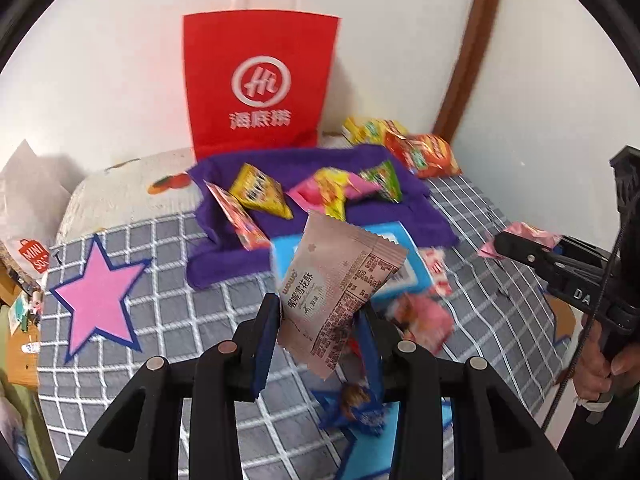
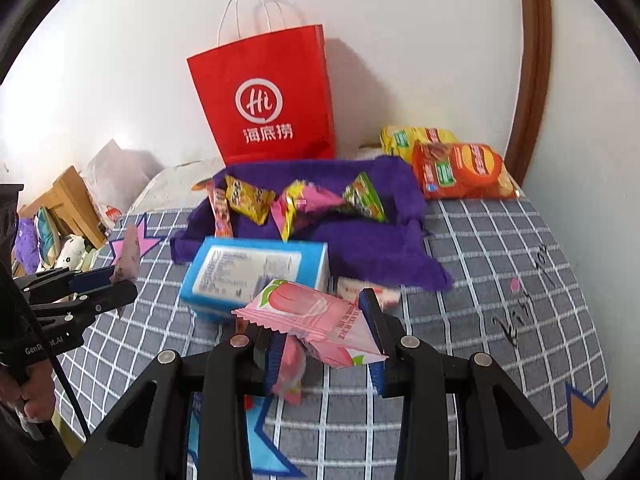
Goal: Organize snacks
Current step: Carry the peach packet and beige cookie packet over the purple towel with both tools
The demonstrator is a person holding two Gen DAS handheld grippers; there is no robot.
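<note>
My left gripper (image 1: 320, 320) is shut on a dusty-pink snack packet (image 1: 336, 292) and holds it above the checked bedcover; it also shows in the right wrist view (image 2: 128, 258). My right gripper (image 2: 320, 328) is shut on a pink peach packet (image 2: 316, 318), lifted over the bed; it also shows in the left wrist view (image 1: 520, 236). A purple cloth (image 1: 400, 204) further back holds several small snack packets (image 1: 260, 190). A blue box (image 2: 256, 276) lies in front of the cloth.
A red paper bag (image 2: 268, 96) stands against the wall behind the cloth. Orange and yellow chip bags (image 2: 460, 168) lie at the back right. Loose candies (image 1: 420, 316) lie on the bedcover by the blue box. The bed's left edge drops to cluttered furniture (image 2: 60, 208).
</note>
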